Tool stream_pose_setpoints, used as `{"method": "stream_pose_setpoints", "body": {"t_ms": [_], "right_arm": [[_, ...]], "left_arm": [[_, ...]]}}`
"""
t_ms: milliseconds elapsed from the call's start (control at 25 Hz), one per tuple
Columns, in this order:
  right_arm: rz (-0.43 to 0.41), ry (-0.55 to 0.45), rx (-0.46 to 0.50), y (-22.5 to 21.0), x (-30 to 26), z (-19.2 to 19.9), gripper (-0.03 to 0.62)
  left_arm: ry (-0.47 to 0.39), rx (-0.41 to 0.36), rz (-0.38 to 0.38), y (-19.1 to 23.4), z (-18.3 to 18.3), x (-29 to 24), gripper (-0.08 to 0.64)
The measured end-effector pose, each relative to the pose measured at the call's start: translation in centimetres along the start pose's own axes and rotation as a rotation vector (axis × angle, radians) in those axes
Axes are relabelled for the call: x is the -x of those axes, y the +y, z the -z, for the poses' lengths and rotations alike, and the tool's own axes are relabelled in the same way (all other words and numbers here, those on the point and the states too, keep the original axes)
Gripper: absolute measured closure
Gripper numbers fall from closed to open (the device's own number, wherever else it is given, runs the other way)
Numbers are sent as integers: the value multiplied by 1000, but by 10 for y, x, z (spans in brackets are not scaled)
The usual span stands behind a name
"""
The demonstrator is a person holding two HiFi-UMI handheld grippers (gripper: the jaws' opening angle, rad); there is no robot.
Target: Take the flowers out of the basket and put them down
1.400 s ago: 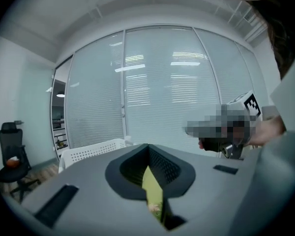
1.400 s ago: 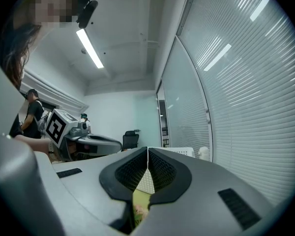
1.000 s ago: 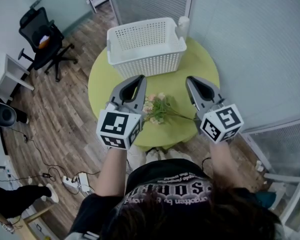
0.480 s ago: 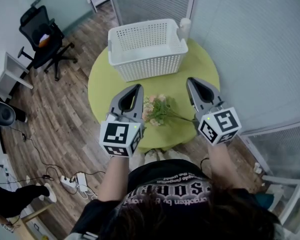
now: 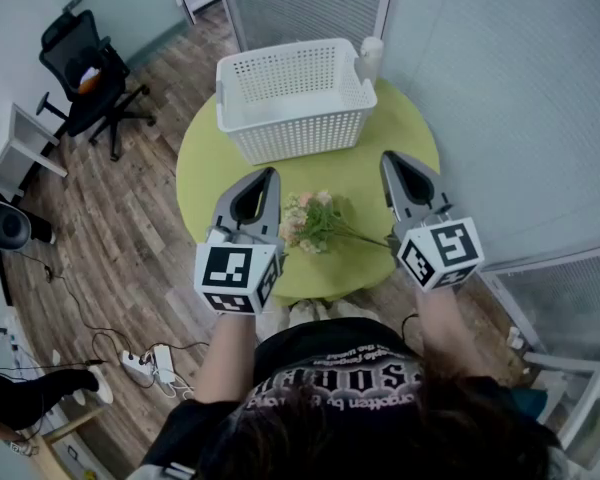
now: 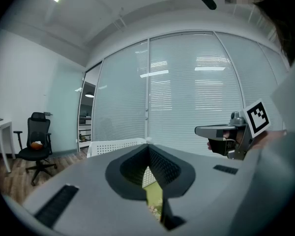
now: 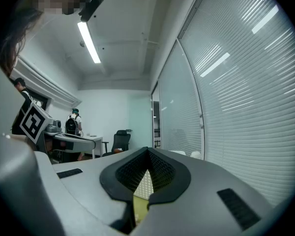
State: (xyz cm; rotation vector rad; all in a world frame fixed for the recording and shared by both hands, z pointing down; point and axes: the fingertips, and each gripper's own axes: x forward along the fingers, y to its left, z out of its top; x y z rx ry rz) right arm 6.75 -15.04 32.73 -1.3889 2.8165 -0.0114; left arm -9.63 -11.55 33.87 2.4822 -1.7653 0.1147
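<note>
Nearest, at 6 o'clock of the round green tabletop [image 5: 205,163]: flowers [image 5: 310,220], lying flat near the edge, stems toward 3 o'clock. At 9 o'clock of the bunch, L hand-held gripper [image 5: 268,176]; at 3 o'clock, R hand-held gripper [image 5: 390,160]. Both w/ jaws pressed together, nothing gripped, neither touching the bunch as far as visible. Farther out, at 12 o'clock: white basket [image 5: 290,133], apparently empty, well apart from the flowers. Just beside its 2 o'clock corner, a white bottle-like item [image 5: 370,56].

Step, by judgement: take-out and put-down prob. complete, w/ bunch out of basket and let go. Next: prob. only drawing both tools back w/o brushing petals; maybe a glance into basket for leftovers.

Count: 2 hand-held grippers, 1 bunch of flowers (blooms too small to number), 1 basket, 1 bottle-like item, 1 tabletop.
</note>
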Motion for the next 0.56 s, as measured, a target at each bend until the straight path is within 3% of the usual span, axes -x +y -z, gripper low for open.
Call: {"method": "stream_pose_setpoints", "body": {"t_ms": [560], "right_arm": [[32,-6,2,-3,2,-3,566]], "left_arm": [[-5,-14,-22,10,0,8,558]]}}
